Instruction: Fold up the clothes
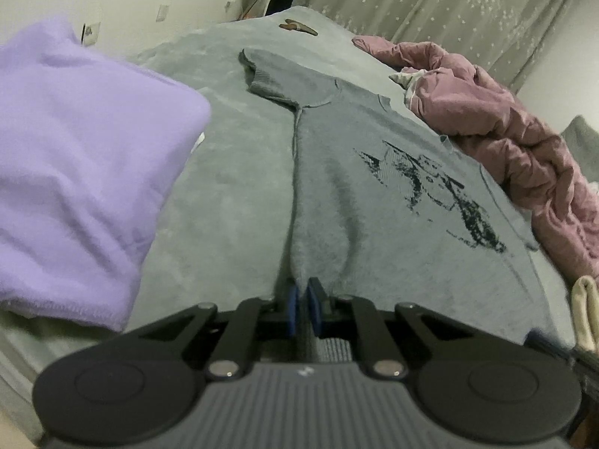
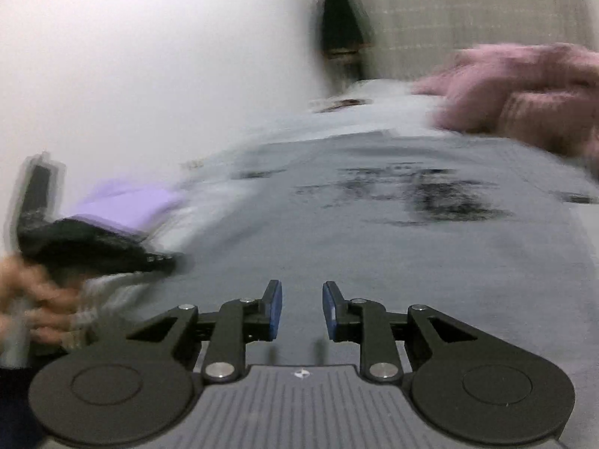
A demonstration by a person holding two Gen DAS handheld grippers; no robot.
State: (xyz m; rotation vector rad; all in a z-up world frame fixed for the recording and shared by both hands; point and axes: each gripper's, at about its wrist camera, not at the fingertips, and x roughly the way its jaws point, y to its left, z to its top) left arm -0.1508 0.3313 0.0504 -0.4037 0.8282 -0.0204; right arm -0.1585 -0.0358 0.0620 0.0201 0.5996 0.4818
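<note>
A grey T-shirt (image 1: 374, 187) with a black print lies flat on the bed, neck end far from me. My left gripper (image 1: 303, 299) is shut on the shirt's near edge, where the cloth bunches into a ridge between the blue pads. The right wrist view is blurred; it shows the same shirt (image 2: 374, 243) spread below. My right gripper (image 2: 302, 310) is open just above the cloth with nothing between its fingers. At that view's left, the left gripper (image 2: 164, 260) rests low on the shirt, a hand (image 2: 33, 299) behind it.
A lilac cloth (image 1: 75, 149) is piled at the left on the grey bedcover (image 1: 224, 168). A crumpled pink quilt (image 1: 505, 131) runs along the right side. A small brown object (image 1: 299, 27) lies at the far end. A cream item (image 1: 584, 310) sits at the right edge.
</note>
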